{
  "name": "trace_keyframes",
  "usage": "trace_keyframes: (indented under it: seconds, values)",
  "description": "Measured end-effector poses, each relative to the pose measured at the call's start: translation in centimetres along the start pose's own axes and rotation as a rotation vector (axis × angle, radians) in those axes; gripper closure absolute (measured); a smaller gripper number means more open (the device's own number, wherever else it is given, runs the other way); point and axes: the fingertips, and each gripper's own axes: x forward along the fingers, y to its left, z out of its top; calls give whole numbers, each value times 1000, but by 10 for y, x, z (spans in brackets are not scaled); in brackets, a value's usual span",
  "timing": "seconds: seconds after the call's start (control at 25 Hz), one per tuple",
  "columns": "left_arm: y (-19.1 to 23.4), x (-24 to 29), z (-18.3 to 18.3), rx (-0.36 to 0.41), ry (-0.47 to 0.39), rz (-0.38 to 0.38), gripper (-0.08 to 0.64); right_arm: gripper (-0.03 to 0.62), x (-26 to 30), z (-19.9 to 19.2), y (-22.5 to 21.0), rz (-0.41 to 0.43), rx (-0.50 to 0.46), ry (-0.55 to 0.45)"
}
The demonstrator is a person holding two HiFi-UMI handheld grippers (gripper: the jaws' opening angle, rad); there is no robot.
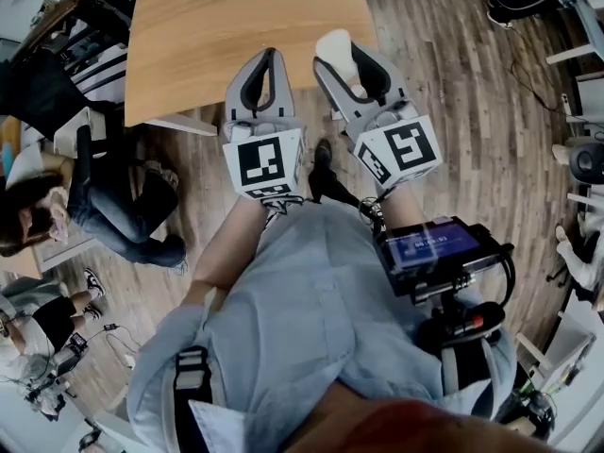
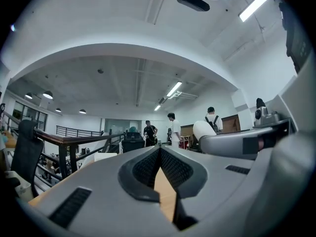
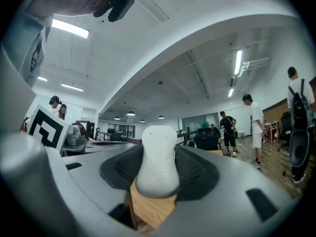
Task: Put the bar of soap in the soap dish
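A white bar of soap stands on end between the pads of my right gripper, which is shut on it over the near edge of the wooden table. In the right gripper view the soap fills the gap between the dark pads, with table wood just below. Beside it on the left, my left gripper is shut, tips together, holding nothing. Its tips meet in the left gripper view. No soap dish shows in any view.
The table top reaches away from me and its near edge lies under both grippers. A seated person and chairs are on the floor to the left. People stand far off across the room.
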Motion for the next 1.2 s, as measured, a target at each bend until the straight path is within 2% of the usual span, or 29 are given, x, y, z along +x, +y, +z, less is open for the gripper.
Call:
trace_keyframes:
  seconds: [0.16,0.32,0.64,1.2]
  values:
    - [2,-15,4,8,22,13,554,385,-8,2,17,24,9,-2]
    - [-4,-3,8,19,-3,-31,554,385,-9,-4,7,-24,12,21]
    - [-15,4,8,18,35,-90,554,385,-5,-12,-3,-61,55,35]
    - [-14,-5,6,-18,-20,-38,554,385,-12,-5,-15,-55,-18,34]
